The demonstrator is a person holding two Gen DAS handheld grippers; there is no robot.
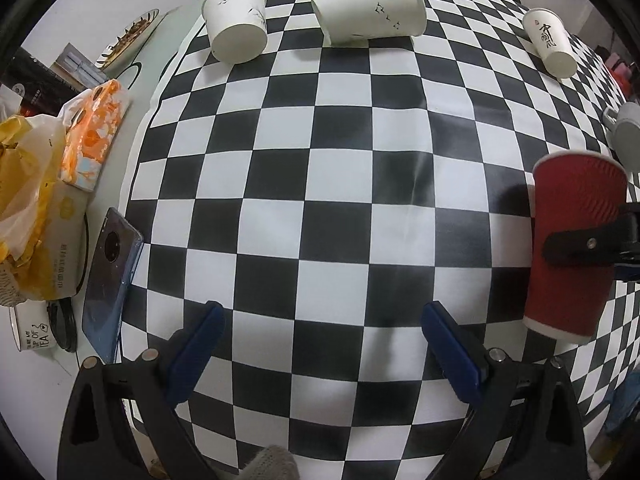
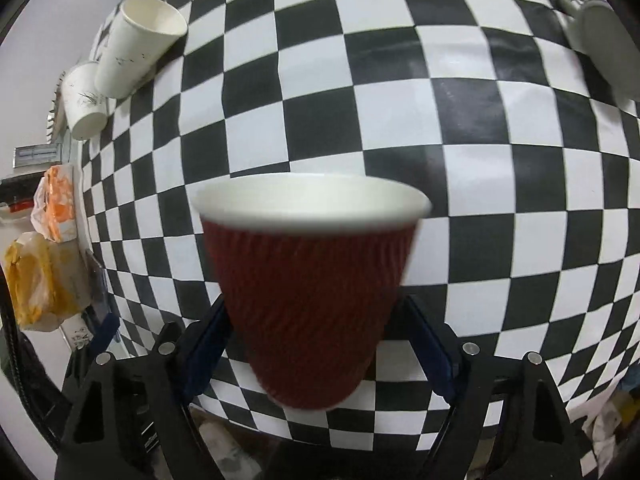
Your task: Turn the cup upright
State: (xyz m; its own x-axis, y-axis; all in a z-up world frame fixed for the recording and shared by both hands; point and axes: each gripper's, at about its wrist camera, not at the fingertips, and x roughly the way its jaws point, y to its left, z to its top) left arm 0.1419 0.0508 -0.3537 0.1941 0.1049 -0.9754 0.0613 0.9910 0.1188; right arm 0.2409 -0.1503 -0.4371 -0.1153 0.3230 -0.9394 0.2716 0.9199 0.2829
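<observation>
A red ribbed paper cup (image 2: 312,304) with a white rim is held between the fingers of my right gripper (image 2: 316,340), which is shut on it above the checkered cloth (image 2: 360,128). In the right wrist view its open mouth faces away from the camera. In the left wrist view the same red cup (image 1: 572,248) is at the right, rim downward, with the right gripper's black finger (image 1: 580,246) across it. My left gripper (image 1: 324,344) is open and empty over the cloth (image 1: 320,160).
Two white paper cups (image 1: 236,20) (image 1: 372,8) lie on the cloth's far side, a third (image 1: 552,42) at the far right, and a grey mug (image 1: 628,136) at the right edge. A phone (image 1: 110,280), snack packets (image 1: 96,132) and a yellow bag (image 1: 28,208) lie left of the cloth.
</observation>
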